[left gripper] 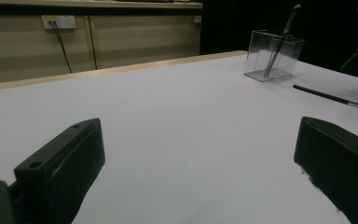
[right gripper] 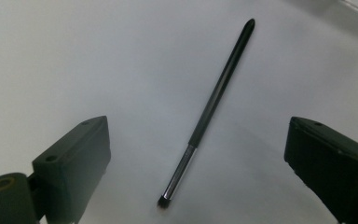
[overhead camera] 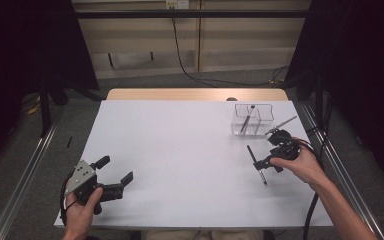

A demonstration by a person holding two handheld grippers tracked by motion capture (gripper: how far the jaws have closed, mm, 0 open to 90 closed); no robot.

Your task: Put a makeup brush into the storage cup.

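makeup brush [right gripper: 216, 97], between spread right tongs [right gripper: 196, 154]

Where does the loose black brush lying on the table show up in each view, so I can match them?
High view: the black brush lies right of centre, just left of the right gripper.
Left gripper view: it lies at the far right edge, past the clear holder.
Right gripper view: it lies in the middle, between the open jaws, silver end nearest.
Shared landmark: the white table.
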